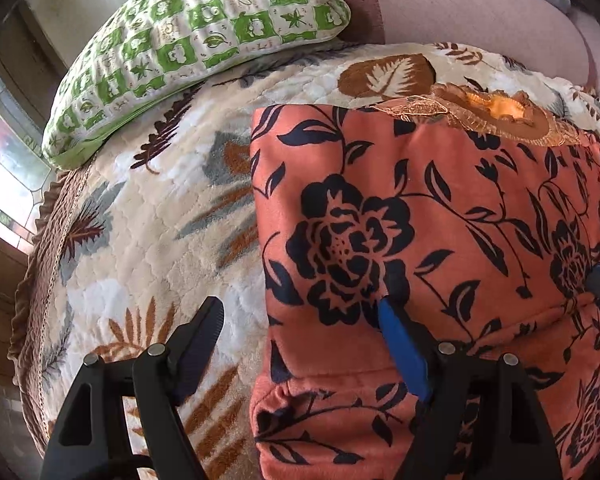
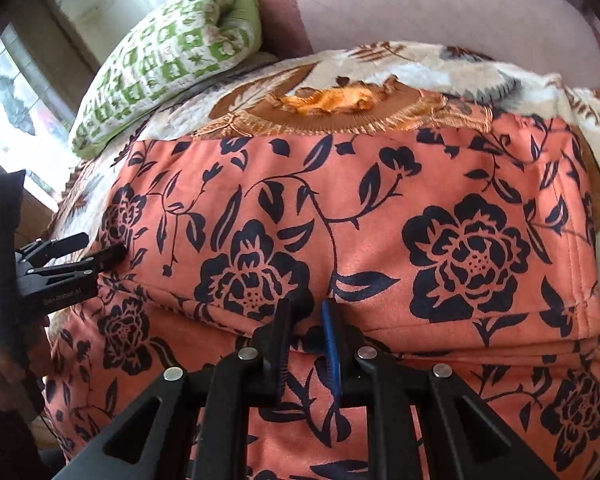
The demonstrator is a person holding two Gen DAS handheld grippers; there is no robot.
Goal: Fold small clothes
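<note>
An orange garment with a dark navy flower print (image 1: 440, 240) lies folded on a leaf-patterned blanket (image 1: 148, 216); it fills the right wrist view (image 2: 340, 220). A brown-and-orange embroidered piece (image 2: 332, 108) lies at its far edge. My left gripper (image 1: 300, 312) is open, straddling the garment's left edge, its blue-padded finger (image 1: 404, 344) on the cloth. It also shows in the right wrist view (image 2: 96, 250). My right gripper (image 2: 308, 312) hovers low over the folded hem, jaws nearly closed with a narrow gap, nothing clearly held.
A green-and-white checked pillow (image 1: 188, 36) lies at the back left of the bed. A pink headboard (image 1: 460, 4) runs behind. The bed edge with a brown frill (image 1: 36, 280) and a bright window (image 1: 4, 160) are at the left.
</note>
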